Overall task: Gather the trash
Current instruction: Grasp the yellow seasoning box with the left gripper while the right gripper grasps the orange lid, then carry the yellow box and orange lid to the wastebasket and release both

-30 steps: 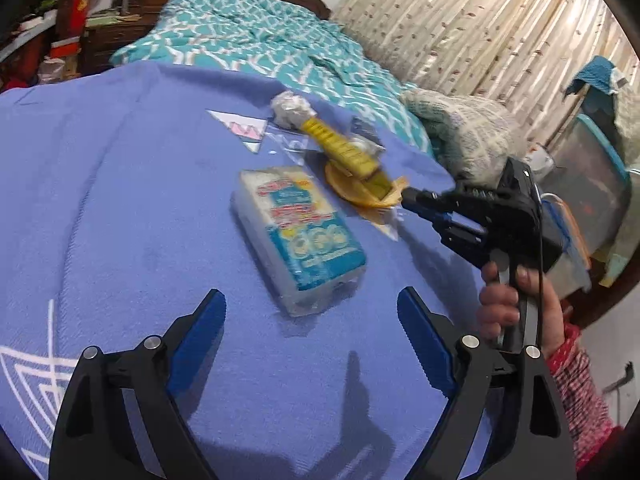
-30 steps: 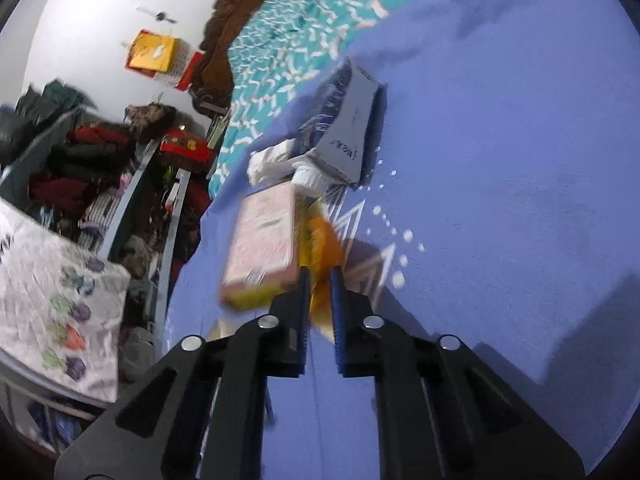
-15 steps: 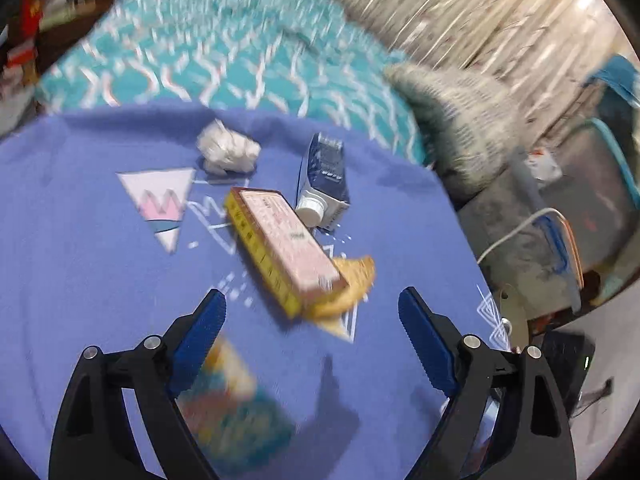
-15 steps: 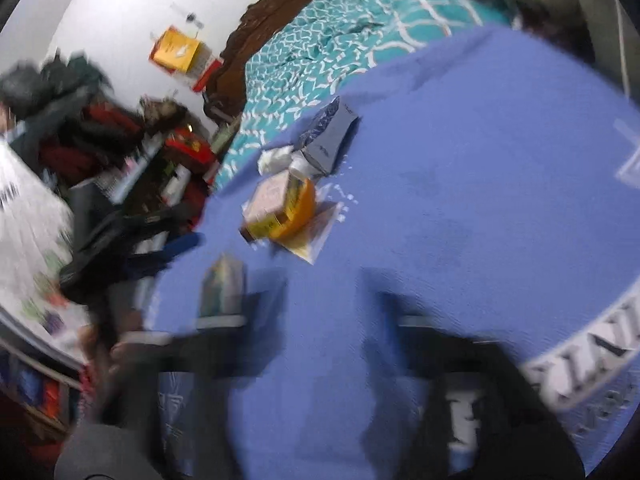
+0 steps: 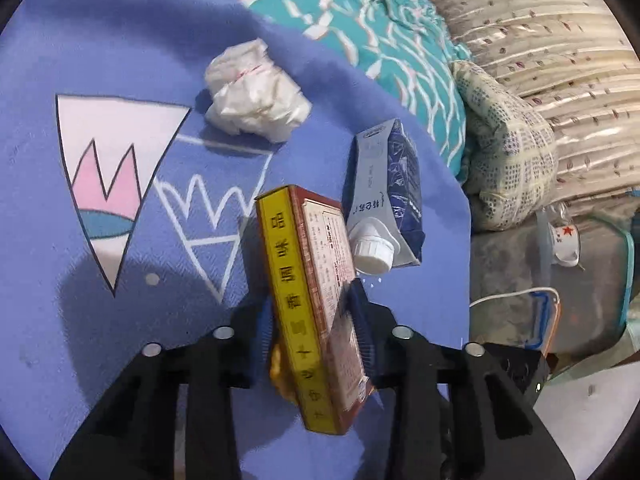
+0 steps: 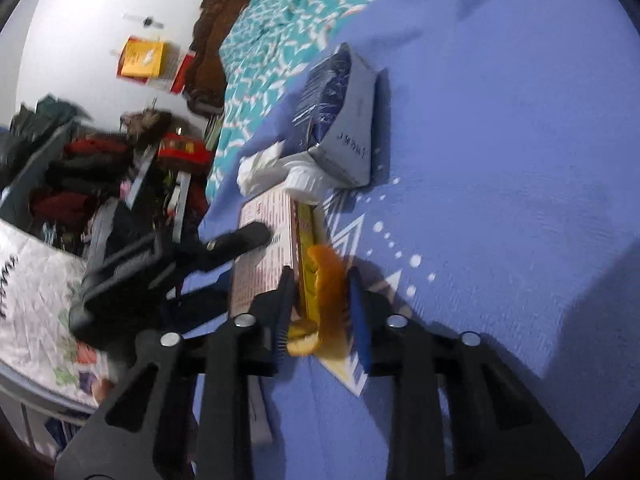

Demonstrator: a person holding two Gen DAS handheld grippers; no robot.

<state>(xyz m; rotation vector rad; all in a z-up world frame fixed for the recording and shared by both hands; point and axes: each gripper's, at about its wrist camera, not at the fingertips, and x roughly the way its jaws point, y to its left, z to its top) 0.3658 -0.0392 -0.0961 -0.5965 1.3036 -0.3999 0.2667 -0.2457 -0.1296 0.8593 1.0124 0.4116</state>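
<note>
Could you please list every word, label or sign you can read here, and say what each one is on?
"呈味调": yellow spine of the flat box; its lower characters and pink-panel small print are too blurred.
"特仑苏", uncertain: grey face of the carton.
Red star, no words: white mug.
Wall packets: unreadable.

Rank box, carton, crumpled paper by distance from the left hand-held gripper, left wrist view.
1. Box: between the pads of the left hand-held gripper.
2. Carton: ahead, just right of the box, cap toward the camera.
3. Crumpled paper: farthest, up and left on the blue blanket.
</note>
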